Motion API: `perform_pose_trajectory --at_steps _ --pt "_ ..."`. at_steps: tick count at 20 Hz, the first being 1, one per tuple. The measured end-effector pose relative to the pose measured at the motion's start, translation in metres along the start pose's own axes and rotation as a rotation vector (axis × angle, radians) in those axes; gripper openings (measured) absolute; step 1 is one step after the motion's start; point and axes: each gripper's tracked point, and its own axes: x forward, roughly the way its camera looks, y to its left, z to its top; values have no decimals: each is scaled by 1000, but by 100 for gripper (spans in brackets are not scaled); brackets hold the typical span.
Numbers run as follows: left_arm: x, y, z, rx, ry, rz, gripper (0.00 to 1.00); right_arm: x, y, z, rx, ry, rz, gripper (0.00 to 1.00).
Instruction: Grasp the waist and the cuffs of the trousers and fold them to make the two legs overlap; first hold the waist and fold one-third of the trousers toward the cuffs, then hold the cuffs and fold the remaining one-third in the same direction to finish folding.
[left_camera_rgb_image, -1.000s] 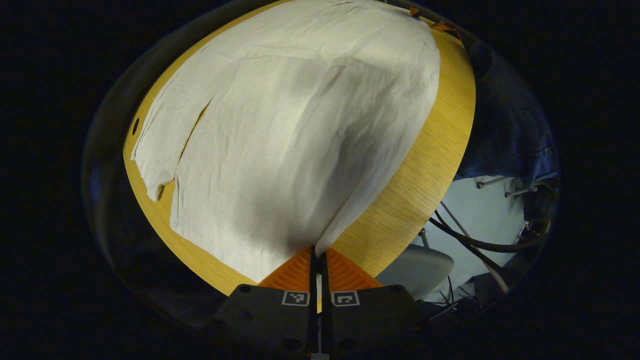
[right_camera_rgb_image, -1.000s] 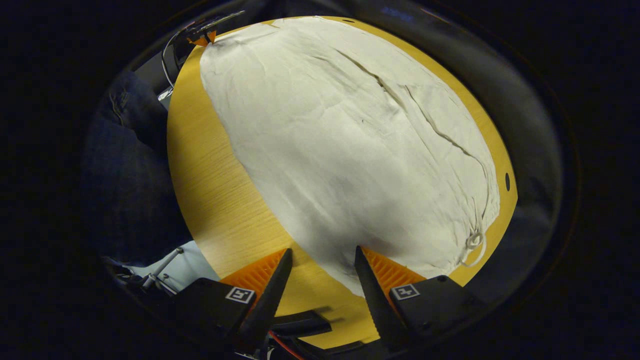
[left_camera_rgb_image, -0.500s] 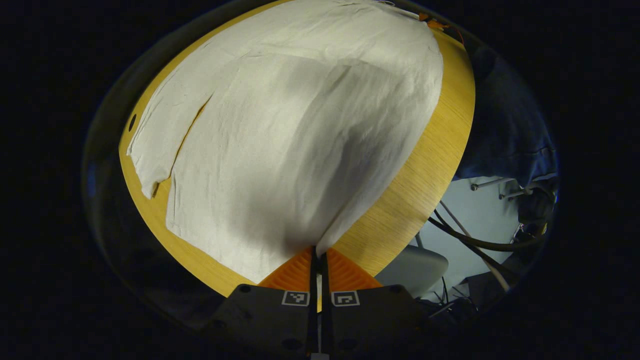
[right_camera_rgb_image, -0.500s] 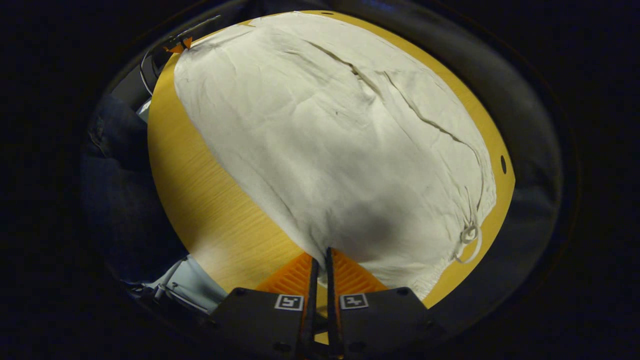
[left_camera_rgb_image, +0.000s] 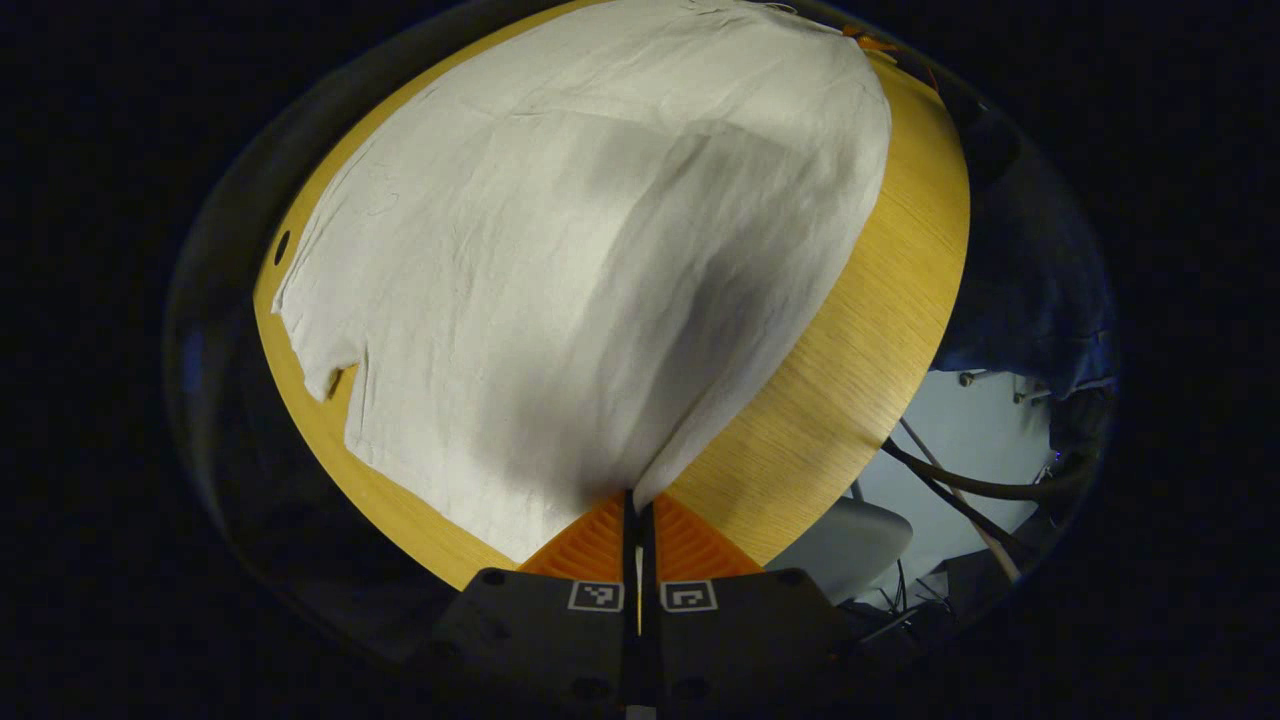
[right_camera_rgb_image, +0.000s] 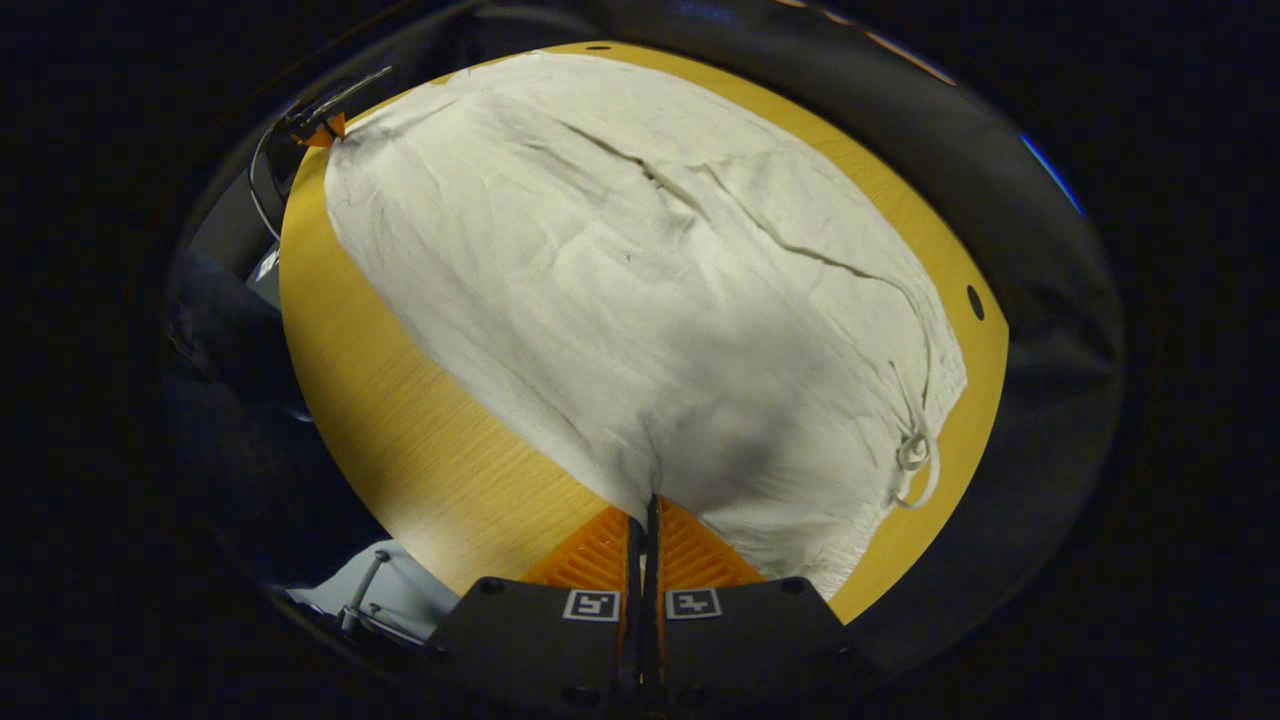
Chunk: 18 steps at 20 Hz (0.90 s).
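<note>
— Where were the trousers (left_camera_rgb_image: 560, 250)?
— Spread pale and creased across the round wooden worktop (left_camera_rgb_image: 860, 350), covering most of it, with bare wood showing along the near edge in both views.

— And relative to the left tongs (left_camera_rgb_image: 637, 497)?
— Directly ahead of them and fanning away from the tips. Near corner of the cloth drawn up into a peak right at the tips, a shadowed fold running back from there. Two leg ends seen at the far left edge in the left gripper view, a small notch of bare wood between them.

— State of the left tongs?
— Clenched, fingers pressed together on that corner of the trousers.

— The right tongs (right_camera_rgb_image: 647, 503)?
— Likewise clamped tight on the cloth's edge, fabric rising to a point between the fingers. Trousers stretched away ahead and to the right, the gathered waistband with its drawstring (right_camera_rgb_image: 915, 455) lying just right of the tips, near the worktop rim.

— Anything else in frame?
— A dark blue sleeve or garment (left_camera_rgb_image: 1030, 290) beyond the worktop edge in the left gripper view, a grey chair seat (left_camera_rgb_image: 845, 545) below it, and cables (left_camera_rgb_image: 960, 485) over a pale floor.
</note>
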Motion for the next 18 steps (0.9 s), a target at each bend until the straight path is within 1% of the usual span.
perform_pose_trajectory --at_steps 3,5,6,8,10,13,15,18 --pt "-17 36 15 32 -24 84 0 -13 -14 13 32 -40 -56 2" --pt "-36 62 28 1 -65 152 0 -22 -27 29 59 -84 -109 0" --pt "-47 78 36 -24 -96 189 0 -27 -37 38 79 -110 -140 2" --pt "-66 112 54 -71 -174 267 0 -39 -55 56 133 -163 -195 2" --pt "-75 141 61 -101 -232 338 0 -51 -77 77 178 -217 -250 2" --pt "-75 183 74 -167 -308 465 0 -66 -111 116 234 -310 -352 2" --pt "-72 218 93 -247 -369 543 0 -72 -136 143 274 -361 -419 2" --pt "-51 266 125 -345 -445 620 0 -57 -165 173 382 -423 -481 2"
